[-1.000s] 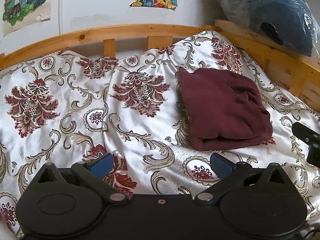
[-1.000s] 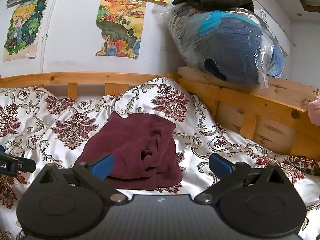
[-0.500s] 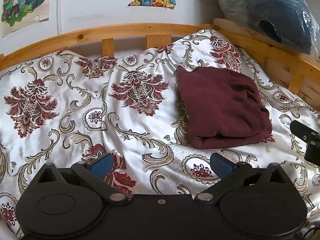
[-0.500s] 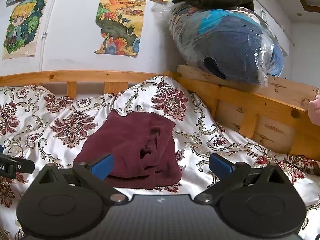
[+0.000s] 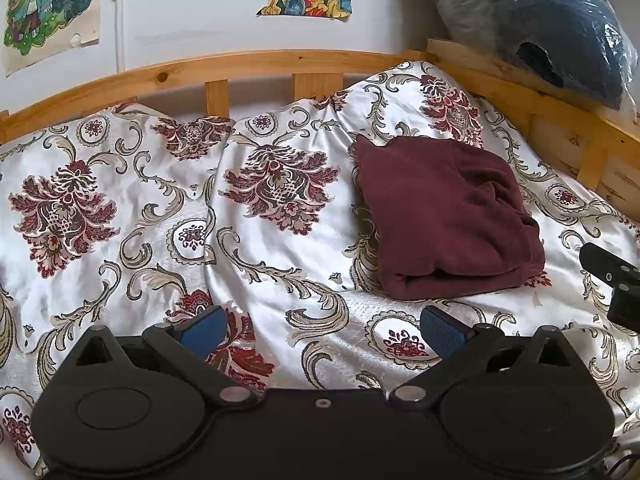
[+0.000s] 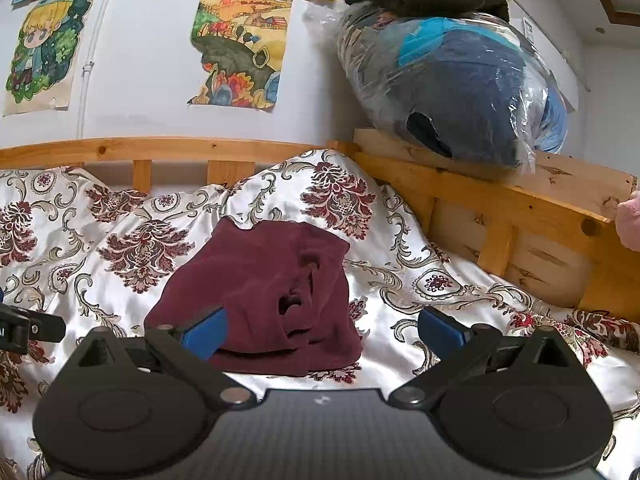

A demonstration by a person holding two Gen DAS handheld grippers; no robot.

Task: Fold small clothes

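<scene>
A dark red garment (image 5: 444, 212) lies folded into a thick bundle on the floral bedspread (image 5: 280, 240), to the right of the middle. In the right wrist view the garment (image 6: 260, 292) sits just beyond my left fingertip, with a rumpled fold on top. My left gripper (image 5: 322, 326) is open and empty, low over the spread, in front and left of the garment. My right gripper (image 6: 322, 326) is open and empty, close in front of the garment.
A wooden bed rail (image 5: 280, 64) runs along the back and the right side (image 6: 500, 208). A large plastic bag of dark clothes (image 6: 452, 84) rests on the right rail. Paper drawings (image 6: 240, 44) hang on the wall. The other gripper's body shows at each view's edge (image 5: 612, 280).
Both grippers have drifted only slightly; the garment sits a little lower in the left view. Jaws stay open.
</scene>
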